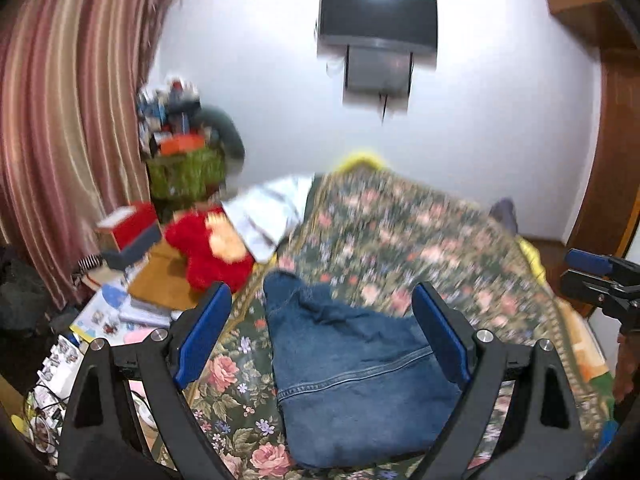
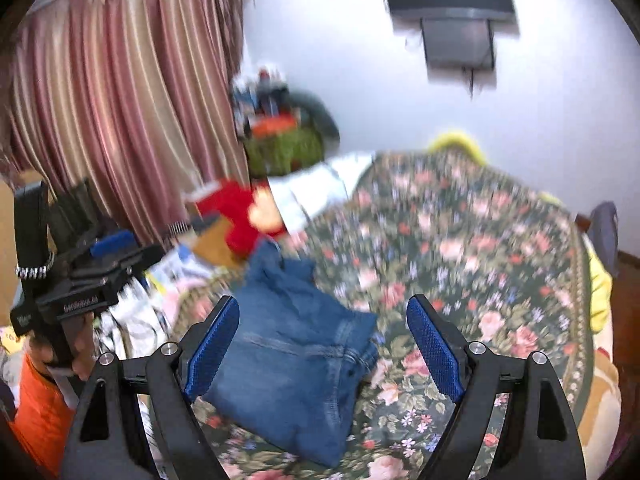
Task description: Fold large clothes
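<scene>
Lying folded into a compact bundle, denim garment (image 1: 360, 376) on the floral bedspread (image 1: 420, 240), near its left edge, apparently set down as finished. Left tongs (image 1: 320, 336) and right tongs (image 2: 322, 348) both spread, empty, above it. Red plush toy (image 1: 208, 248) and clutter beside the bed.

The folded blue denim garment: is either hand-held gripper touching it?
Apart. In both wrist views the left hand-held gripper and right hand-held gripper stand open above the folded blue denim garment, pads clear.
</scene>
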